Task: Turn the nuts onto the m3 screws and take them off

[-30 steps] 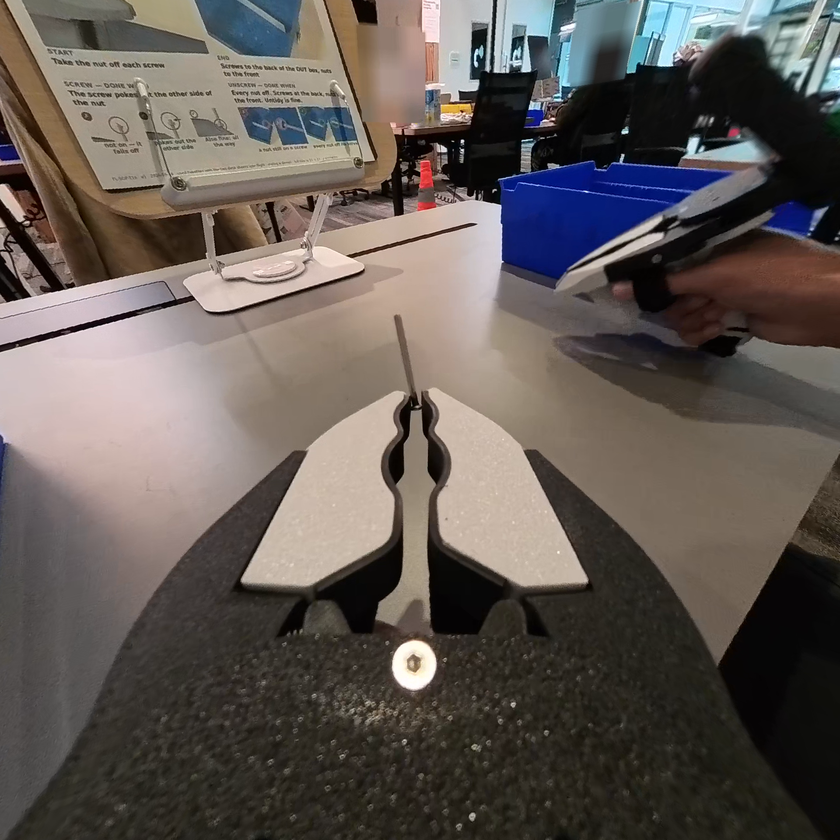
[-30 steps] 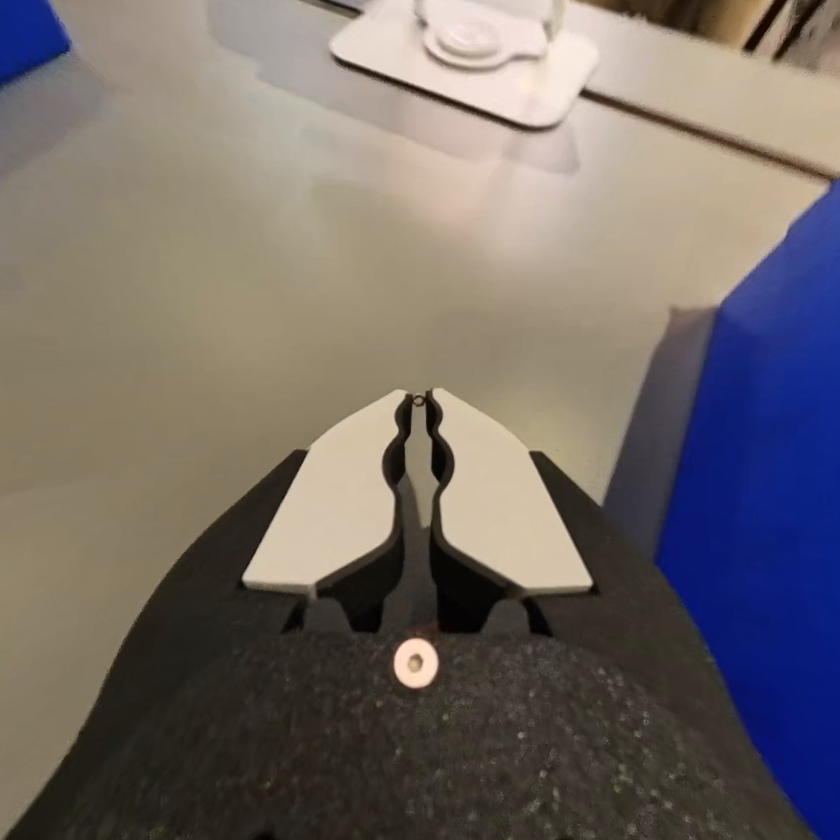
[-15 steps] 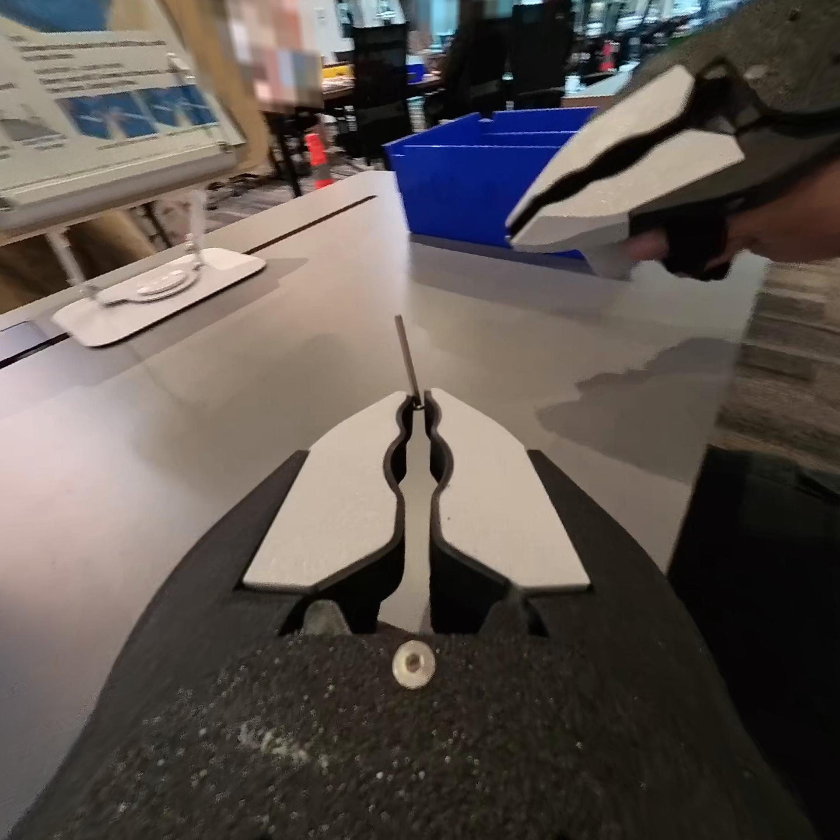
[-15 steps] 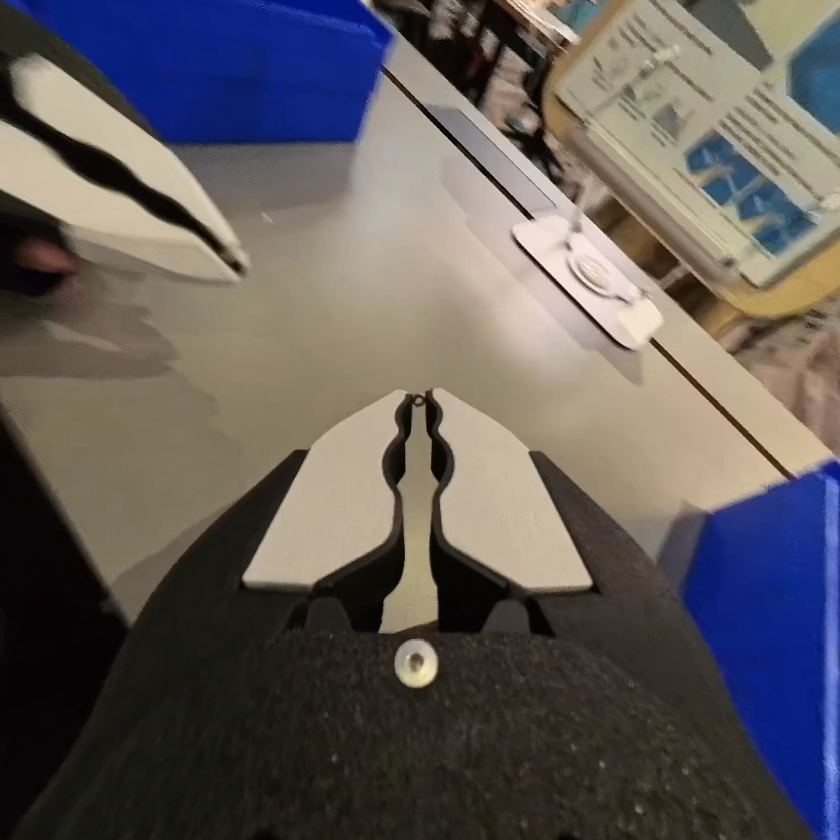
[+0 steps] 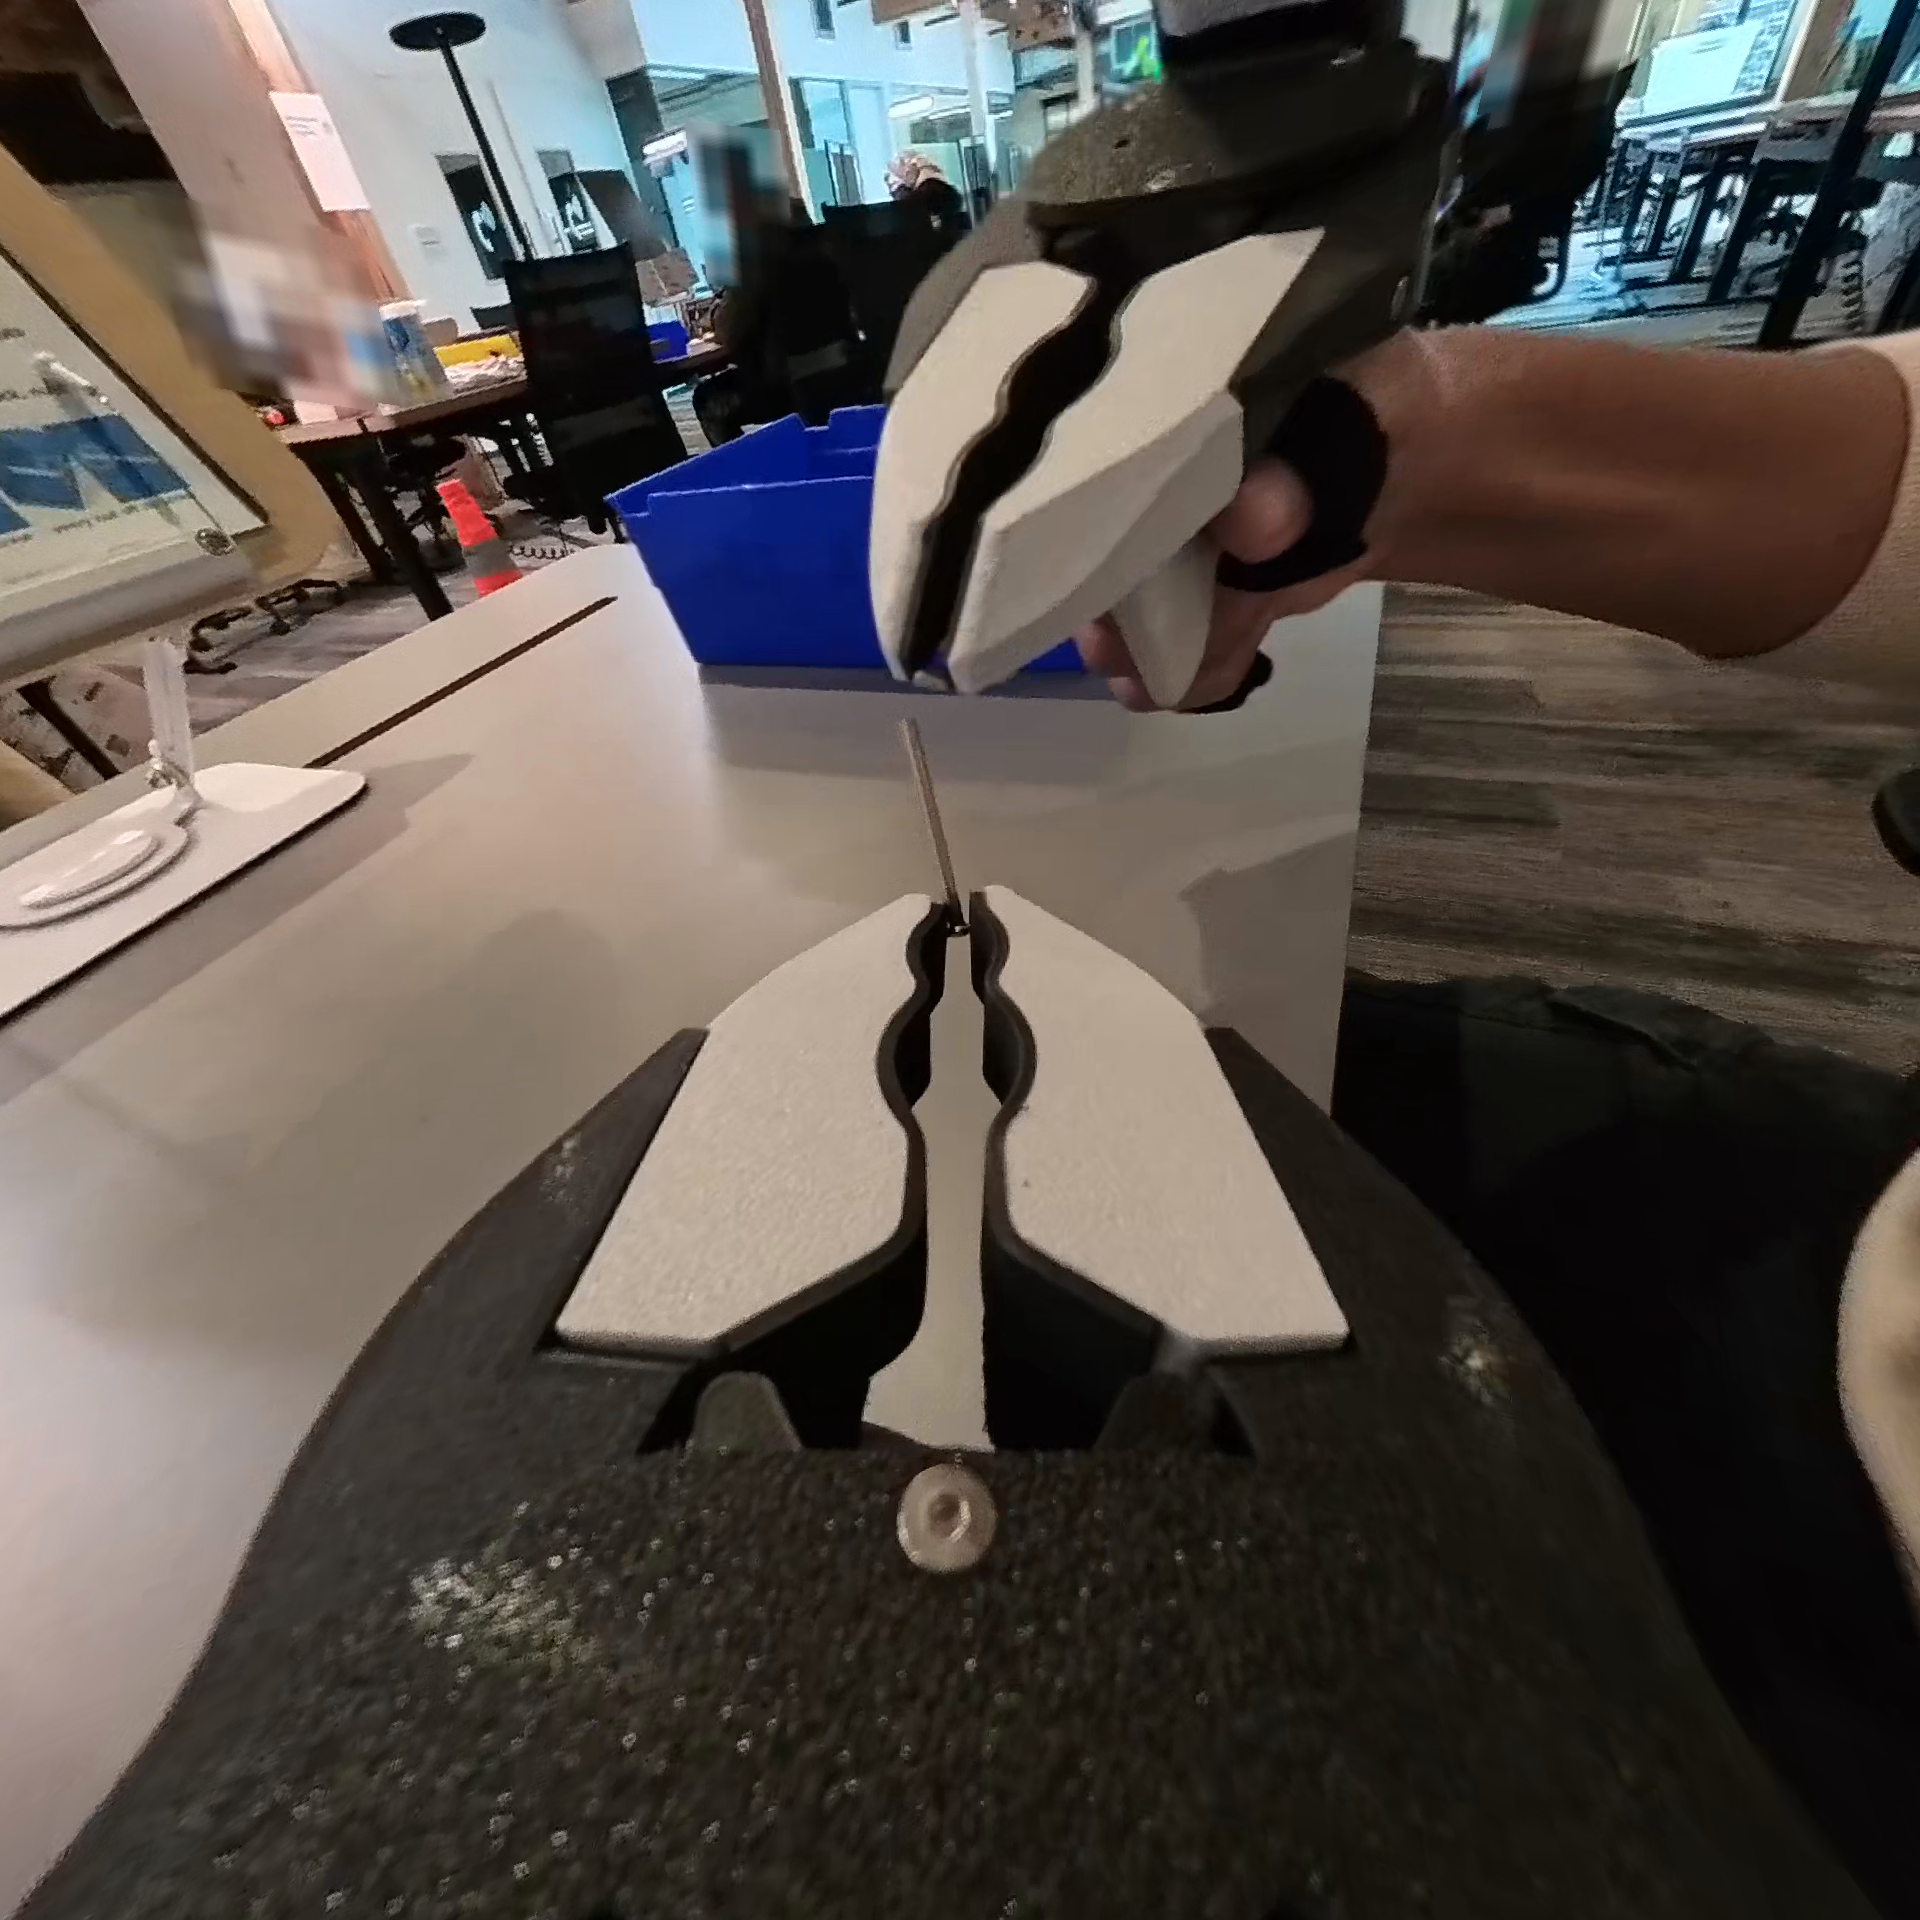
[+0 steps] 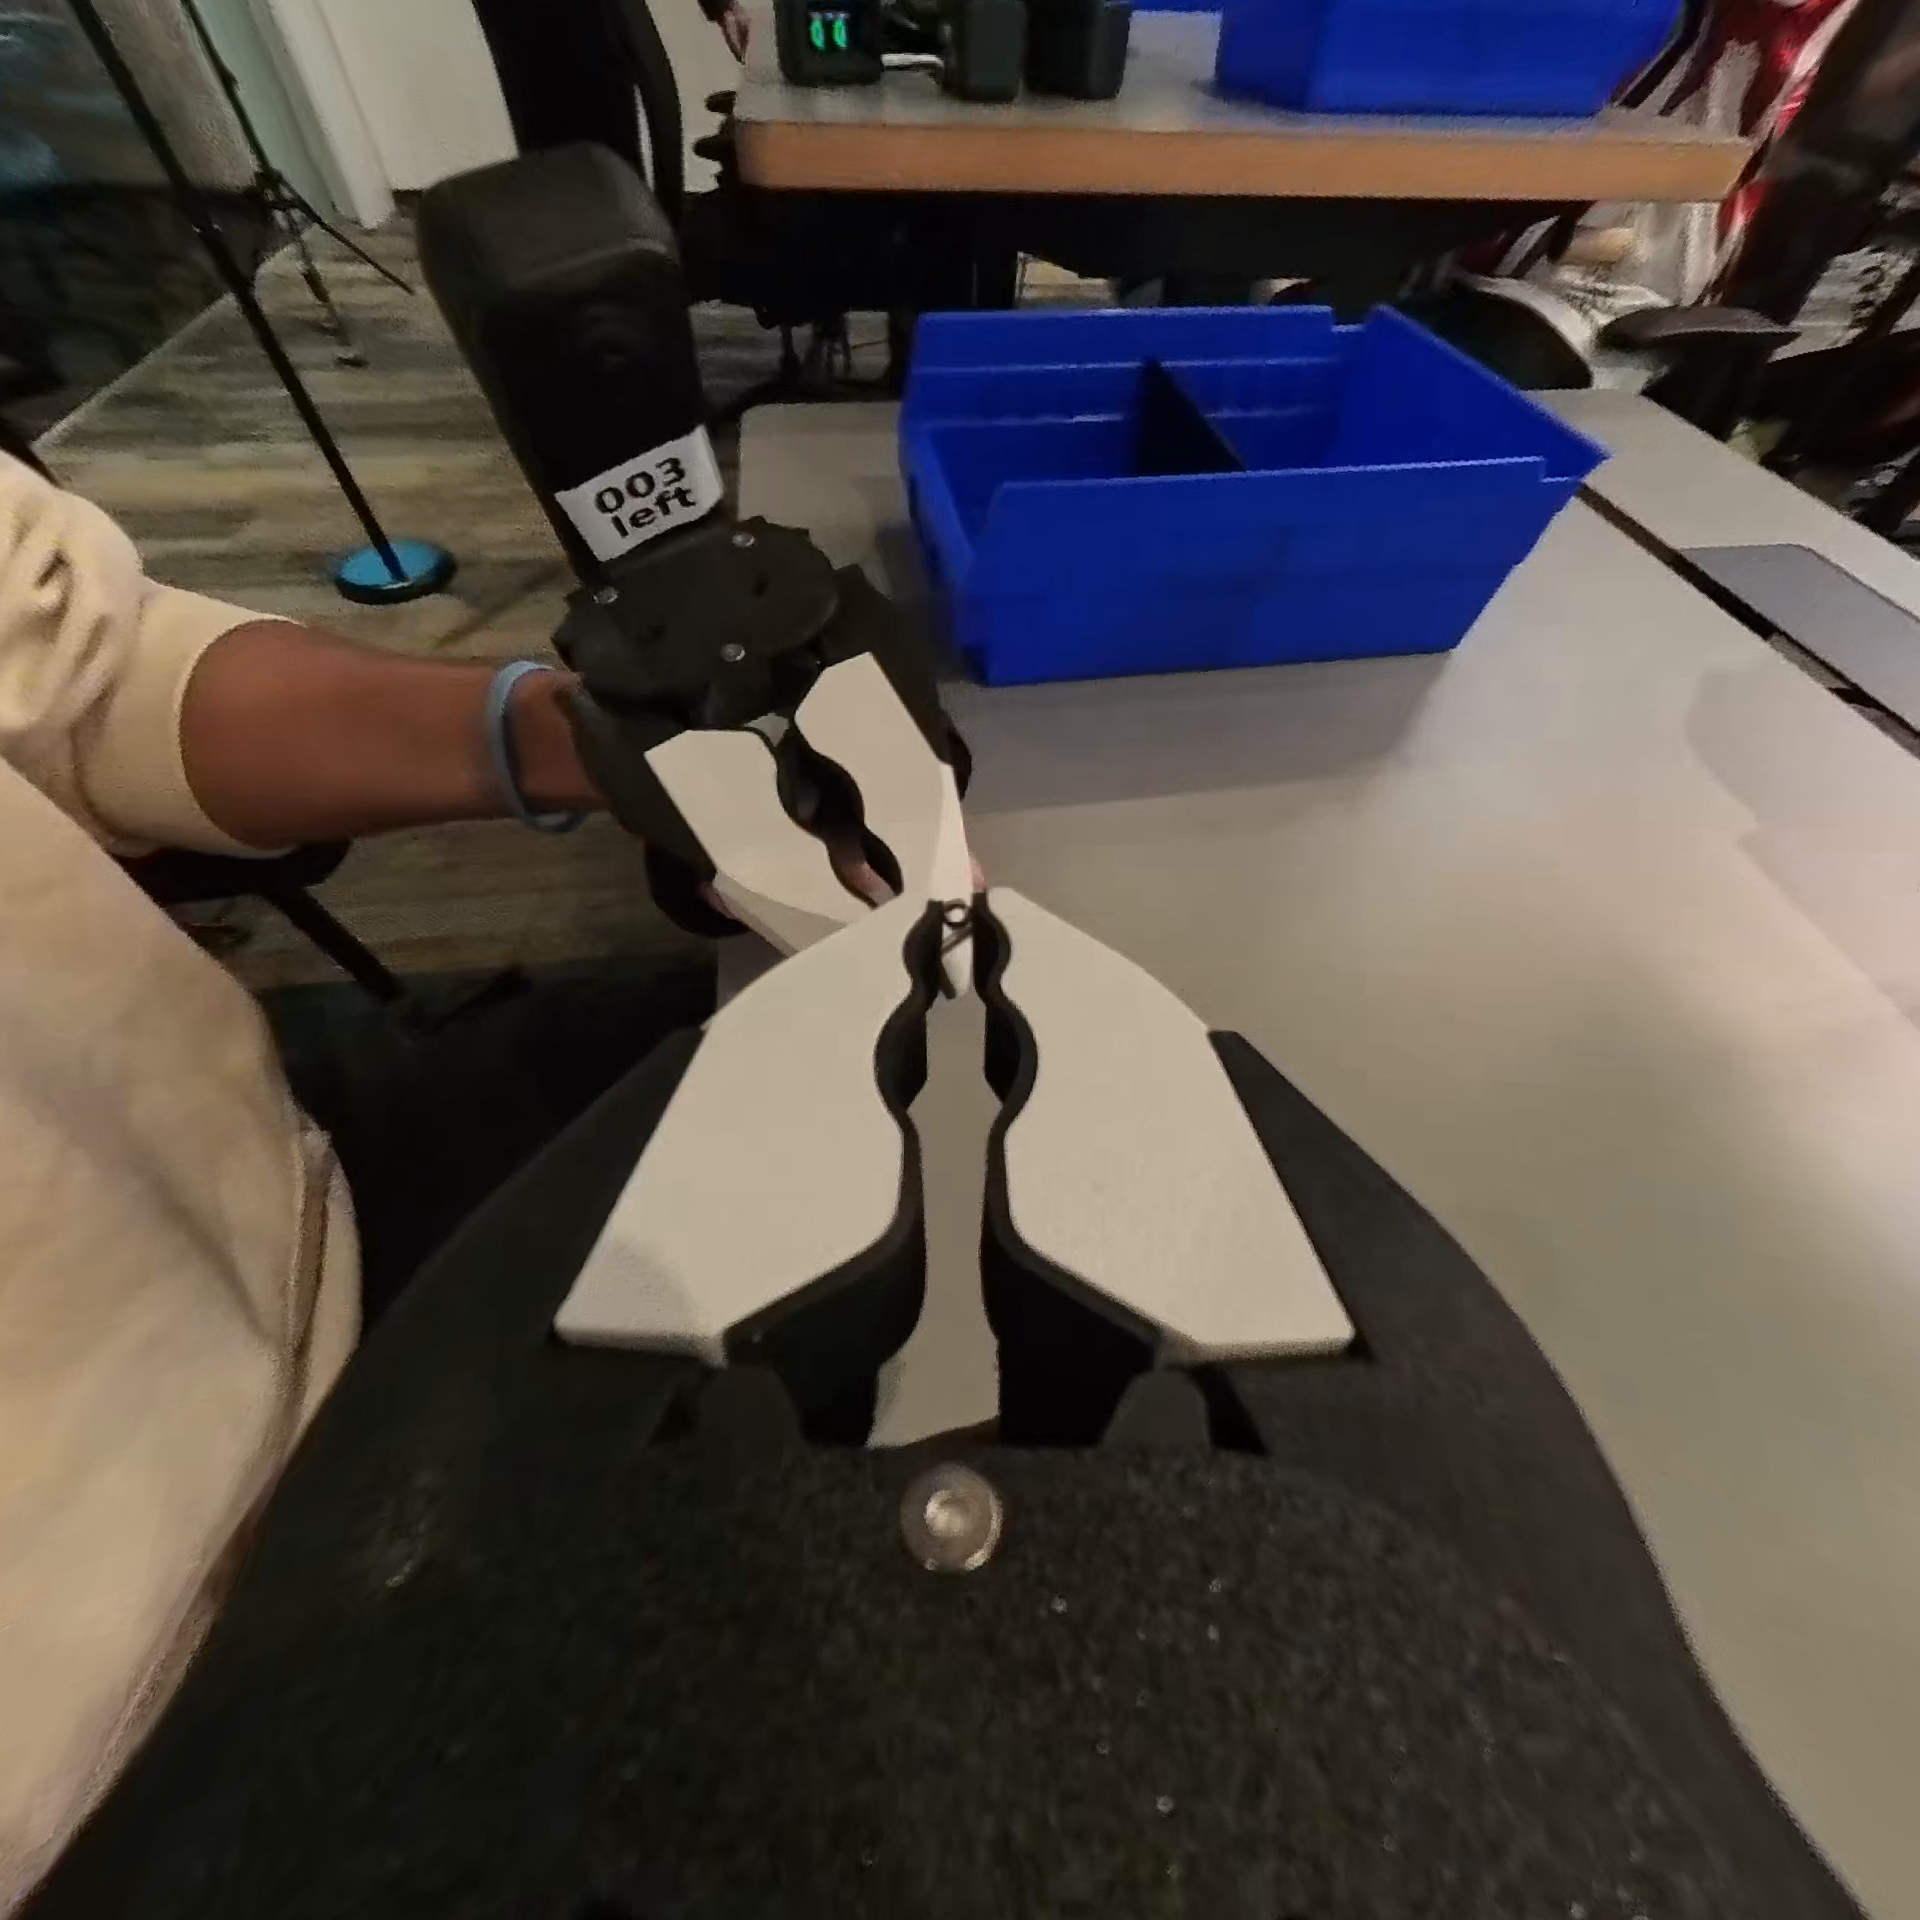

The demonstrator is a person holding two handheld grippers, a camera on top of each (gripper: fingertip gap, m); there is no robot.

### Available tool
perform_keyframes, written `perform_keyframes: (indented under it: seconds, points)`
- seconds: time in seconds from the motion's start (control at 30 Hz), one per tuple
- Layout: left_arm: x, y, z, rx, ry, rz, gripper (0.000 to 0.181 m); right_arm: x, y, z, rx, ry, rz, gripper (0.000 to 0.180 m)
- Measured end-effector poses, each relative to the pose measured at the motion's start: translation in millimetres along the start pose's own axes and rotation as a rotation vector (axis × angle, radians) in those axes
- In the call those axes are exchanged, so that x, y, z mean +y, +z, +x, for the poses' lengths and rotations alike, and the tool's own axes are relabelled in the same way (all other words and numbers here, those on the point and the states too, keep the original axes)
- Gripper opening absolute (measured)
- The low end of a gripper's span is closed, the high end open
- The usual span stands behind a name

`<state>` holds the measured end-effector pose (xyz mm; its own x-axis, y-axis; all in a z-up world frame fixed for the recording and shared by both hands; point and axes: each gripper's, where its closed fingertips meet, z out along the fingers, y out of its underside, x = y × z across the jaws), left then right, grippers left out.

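My left gripper [image 5: 958, 920] is shut on the base of a thin m3 screw [image 5: 930, 821] that points forward and up from its fingertips. My right gripper [image 5: 928, 673] comes down from above, its tips just over the screw's free end. In the right wrist view my right gripper [image 6: 961, 914] is shut on a small dark nut [image 6: 954, 916] at its tips. There the left gripper [image 6: 930, 902] meets it tip to tip, and the screw is hidden between them. Both are held above the grey table [image 5: 468, 1039].
A blue divided bin [image 5: 769, 561] stands at the table's far end and also shows in the right wrist view [image 6: 1247, 582]. An instruction board [image 5: 94, 488] on a white stand base [image 5: 218, 821] is at the left. The table edge [image 5: 1351, 914] is at the right.
My right gripper has swung from beside the blue bin to just above the screw tip, nut in its tips. My left gripper has turned right, still holding the screw.
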<state>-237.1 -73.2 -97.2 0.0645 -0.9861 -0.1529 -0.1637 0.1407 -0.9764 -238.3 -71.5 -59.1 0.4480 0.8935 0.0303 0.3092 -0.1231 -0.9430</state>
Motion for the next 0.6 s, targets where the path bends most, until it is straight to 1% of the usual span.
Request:
perform_keyframes:
  seconds: [0.3,0.33,0.4,0.47,0.57,0.6]
  points:
    - [-3,-1,4,0.017,0.017,0.002,0.004,4,0,-1,-0.034,-0.005,-0.035,0.005]
    - [-1,-1,4,0.016,0.023,-0.006,0.004,5,1,-1,-0.035,-0.016,-0.047,0.0]
    - [0,-2,4,0.02,0.03,-0.015,0.004,9,2,-3,-0.047,-0.036,-0.079,0.0]
    - [-1,-2,4,0.019,0.031,-0.018,0.004,8,3,-3,-0.053,-0.033,-0.076,0.0]
    - [1,-2,0,0.003,0.032,-0.029,0.004,9,5,2,-0.039,-0.029,-0.081,0.0]
    - [4,-2,-4,-0.022,0.034,-0.042,0.004,11,4,8,0.0,-0.036,-0.09,0.0]
